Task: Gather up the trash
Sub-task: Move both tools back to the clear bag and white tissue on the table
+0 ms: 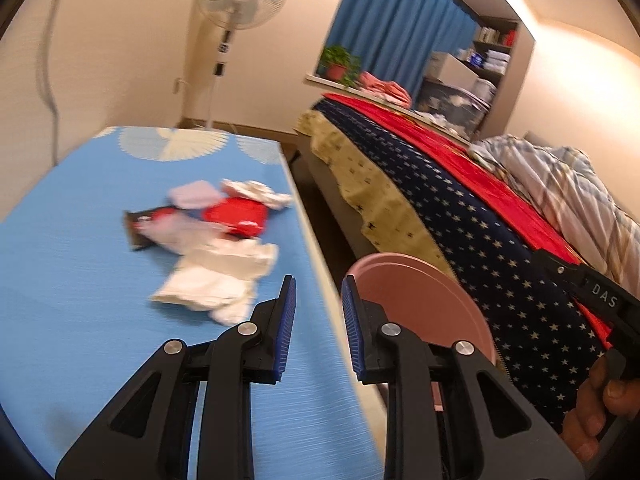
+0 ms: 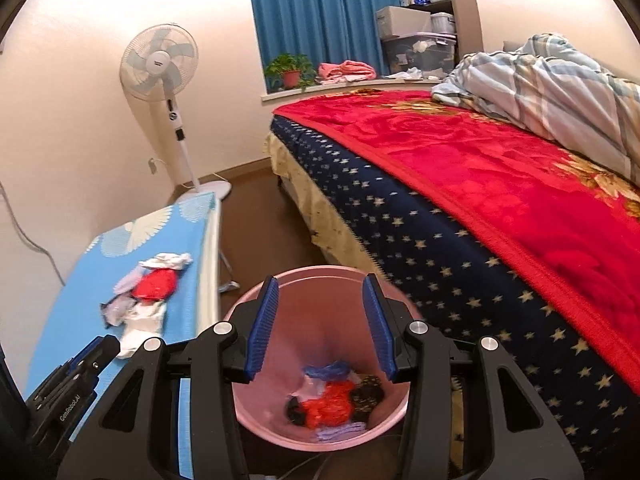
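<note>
Still crumpled, red-and-white trash [image 1: 216, 240] litters the blue tabletop [image 1: 80, 300]; only the right wrist view shows wrappers inside the pink bin [image 2: 256, 400]; left gripper [image 1: 318, 328] and right gripper [image 2: 320, 328] both gape empty.

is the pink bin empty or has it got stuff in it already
Not empty. The right wrist view looks down into the pink bin, and crumpled trash, red, blue, white and dark pieces, lies at its bottom, well below the rim.
</note>
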`<move>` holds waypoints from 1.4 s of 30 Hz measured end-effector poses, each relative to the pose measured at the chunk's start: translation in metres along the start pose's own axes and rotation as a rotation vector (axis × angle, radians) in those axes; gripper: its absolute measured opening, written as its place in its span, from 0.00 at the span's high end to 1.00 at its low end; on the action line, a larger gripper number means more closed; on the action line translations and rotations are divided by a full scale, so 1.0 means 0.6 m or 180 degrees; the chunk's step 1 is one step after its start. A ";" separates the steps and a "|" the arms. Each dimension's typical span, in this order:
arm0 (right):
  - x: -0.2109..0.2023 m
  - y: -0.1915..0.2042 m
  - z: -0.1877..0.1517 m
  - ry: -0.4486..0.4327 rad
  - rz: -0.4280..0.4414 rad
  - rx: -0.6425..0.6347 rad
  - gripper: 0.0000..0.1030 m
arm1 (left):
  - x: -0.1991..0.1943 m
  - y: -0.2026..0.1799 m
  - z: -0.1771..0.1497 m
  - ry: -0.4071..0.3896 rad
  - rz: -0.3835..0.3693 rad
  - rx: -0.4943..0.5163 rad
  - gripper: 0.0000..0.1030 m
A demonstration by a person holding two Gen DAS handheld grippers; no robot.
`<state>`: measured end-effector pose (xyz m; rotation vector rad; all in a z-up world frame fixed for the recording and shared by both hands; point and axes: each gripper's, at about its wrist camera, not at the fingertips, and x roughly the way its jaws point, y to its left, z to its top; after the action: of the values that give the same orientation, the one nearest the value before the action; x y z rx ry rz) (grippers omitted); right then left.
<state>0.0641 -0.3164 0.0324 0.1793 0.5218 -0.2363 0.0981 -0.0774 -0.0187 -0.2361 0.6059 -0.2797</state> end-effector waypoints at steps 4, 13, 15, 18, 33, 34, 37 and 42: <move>0.006 0.036 -0.006 0.0006 0.0224 -0.0034 0.60 | -0.016 0.042 0.002 -0.0041 0.0162 -0.0083 0.78; 0.047 0.104 -0.024 0.0128 0.0604 0.0003 0.68 | -0.025 0.119 0.007 -0.0105 0.0425 -0.0317 0.84; 0.059 0.119 -0.027 0.0161 0.0676 0.0003 0.69 | -0.024 0.131 0.008 -0.0124 0.0478 -0.0337 0.84; 0.081 0.145 -0.034 0.0218 0.0785 -0.0012 0.69 | -0.023 0.144 0.009 -0.0148 0.0515 -0.0364 0.85; 0.198 0.210 -0.064 0.0605 0.1167 0.0081 0.68 | 0.032 0.201 0.023 -0.0110 0.0491 -0.0578 0.85; 0.204 0.212 -0.065 0.0625 0.1181 0.0085 0.68 | 0.038 0.205 0.026 -0.0098 0.0463 -0.0602 0.85; 0.225 0.225 -0.069 0.0710 0.1244 0.0083 0.68 | 0.059 0.220 0.034 -0.0064 0.0354 -0.0742 0.85; 0.255 0.242 -0.076 0.0834 0.1306 0.0063 0.66 | 0.093 0.250 0.035 0.0032 0.0200 -0.1081 0.83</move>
<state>0.2100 -0.1943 -0.0687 0.3341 0.7290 0.1852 0.1826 0.0476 -0.0758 -0.5416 0.6683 -0.1157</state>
